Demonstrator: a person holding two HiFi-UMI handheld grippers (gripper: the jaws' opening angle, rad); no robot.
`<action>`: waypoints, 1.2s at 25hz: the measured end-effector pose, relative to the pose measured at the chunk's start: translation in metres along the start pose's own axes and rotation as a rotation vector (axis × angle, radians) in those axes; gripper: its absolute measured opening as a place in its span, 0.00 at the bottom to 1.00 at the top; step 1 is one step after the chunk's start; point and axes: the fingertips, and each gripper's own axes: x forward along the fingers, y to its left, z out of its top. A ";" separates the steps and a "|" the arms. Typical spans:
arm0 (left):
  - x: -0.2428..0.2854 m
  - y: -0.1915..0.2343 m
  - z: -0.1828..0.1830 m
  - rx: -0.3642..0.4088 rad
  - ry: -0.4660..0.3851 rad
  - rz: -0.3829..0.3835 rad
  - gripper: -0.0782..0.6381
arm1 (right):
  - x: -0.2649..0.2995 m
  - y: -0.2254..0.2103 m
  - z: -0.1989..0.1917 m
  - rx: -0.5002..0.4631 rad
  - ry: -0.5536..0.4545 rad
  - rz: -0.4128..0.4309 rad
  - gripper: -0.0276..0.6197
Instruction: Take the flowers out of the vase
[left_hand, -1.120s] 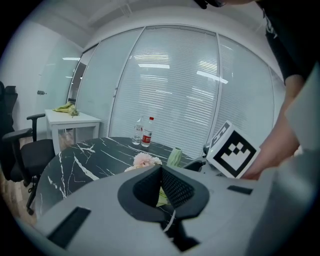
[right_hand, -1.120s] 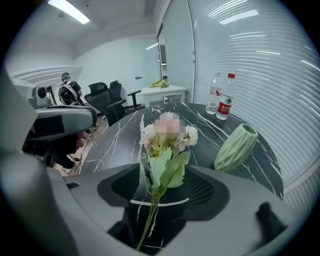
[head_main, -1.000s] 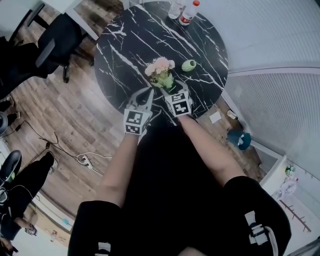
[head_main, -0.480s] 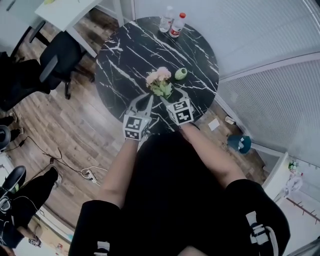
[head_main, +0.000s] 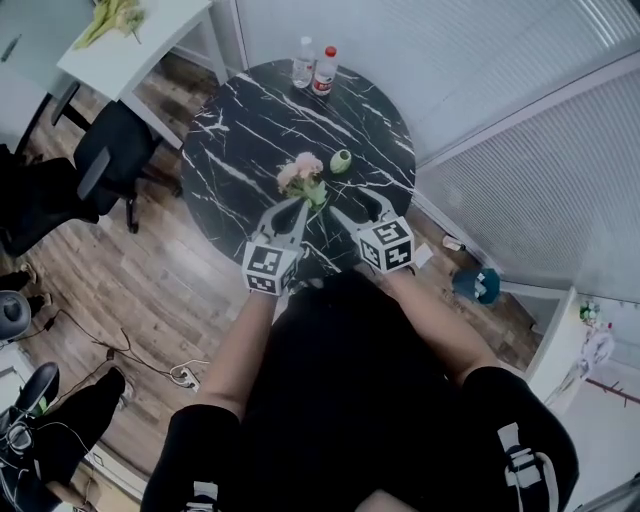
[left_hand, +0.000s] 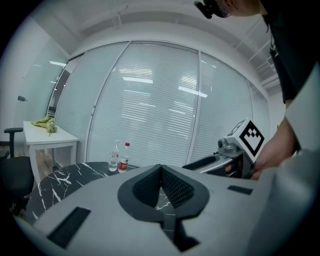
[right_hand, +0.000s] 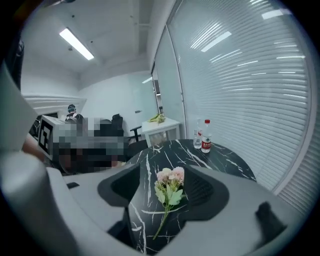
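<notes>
Right tool (right_hand: 165, 172): jaws spread wide, nothing pinched, both pads bare. Left tool (left_hand: 160, 167): jaws pressed together at the tips, nothing between them.

Flowers (right_hand: 170, 184): small bunch of pale pink blooms with a few green leaves and one thin green stem. They lie flat on the worktop (head_main: 240, 130), ahead of and below the right tool. Its open jaws frame them, but neither pad touches them. Blooms point away from that tool, stem end toward it. In the head view the bunch sits just beyond the left tool's tip.

Vase (head_main: 341, 161): small, green, on the worktop beyond the right tool, near the flowers but apart from them. Upright or not: cannot tell.

Arms: left forearm (head_main: 240, 345) and right forearm (head_main: 440, 330) are bare and reach forward from black sleeves (head_main: 195, 450), each ending behind a marker cube (head_main: 266, 268). Left tool points almost level toward the far wall. Right tool tips down at the worktop. Both are over the near edge, side by side and apart.

Surface and room: worktop is round, black with white veining. Two bottles (head_main: 312, 68) stand at the edge farthest from the tools, one with a red cap. Slatted blinds (right_hand: 250, 100) run behind them. Wood floor (head_main: 170, 270). A black chair (head_main: 105, 165) and a white table (head_main: 150, 35) stand off to the left of the left tool.
</notes>
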 end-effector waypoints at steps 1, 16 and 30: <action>0.000 -0.005 0.007 0.001 -0.008 -0.016 0.13 | -0.010 -0.001 0.010 0.001 -0.033 0.004 0.47; 0.010 -0.087 0.120 0.101 -0.134 -0.094 0.13 | -0.112 -0.007 0.124 -0.135 -0.423 0.190 0.12; 0.028 -0.118 0.146 0.104 -0.176 -0.058 0.13 | -0.146 -0.020 0.140 -0.205 -0.459 0.345 0.07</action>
